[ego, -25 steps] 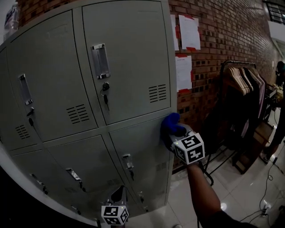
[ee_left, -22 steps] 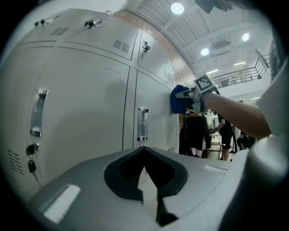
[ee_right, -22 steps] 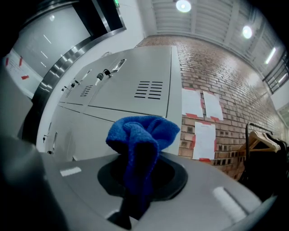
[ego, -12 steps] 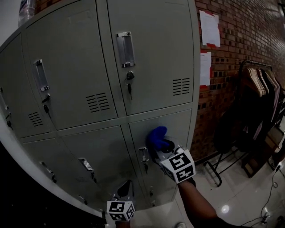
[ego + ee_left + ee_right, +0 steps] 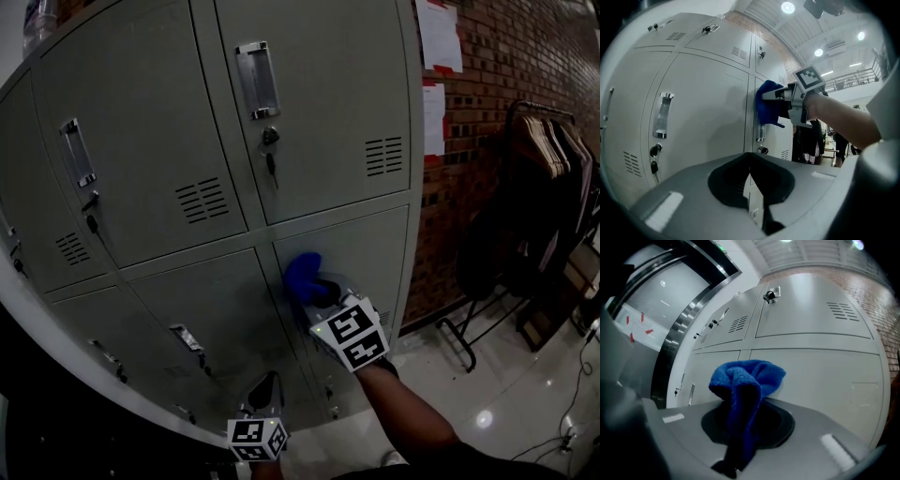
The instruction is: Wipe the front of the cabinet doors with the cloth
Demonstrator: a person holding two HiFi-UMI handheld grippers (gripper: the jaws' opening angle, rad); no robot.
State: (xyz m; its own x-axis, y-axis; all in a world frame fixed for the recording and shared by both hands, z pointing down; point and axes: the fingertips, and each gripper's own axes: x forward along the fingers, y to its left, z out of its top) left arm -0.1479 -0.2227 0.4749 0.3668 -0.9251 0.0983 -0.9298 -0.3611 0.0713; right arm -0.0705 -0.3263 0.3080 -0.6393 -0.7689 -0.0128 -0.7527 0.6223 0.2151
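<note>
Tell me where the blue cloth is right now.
Head view, centre: the blue terry cloth is clamped in the right gripper, against the upper left corner of the lower right grey metal cabinet door.

Three close views, shared cabinet doors (image 5: 328, 112)

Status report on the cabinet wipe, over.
Right gripper shut on blue cloth, cloth against lower right door near its left edge. Left gripper shut, empty, held low. Door handle just under the cloth.

Glossy pale tiled floor (image 5: 534, 412). A grey metal locker cabinet (image 5: 319, 103) stands on it, a loaded clothes rack (image 5: 553, 187) nearby.
</note>
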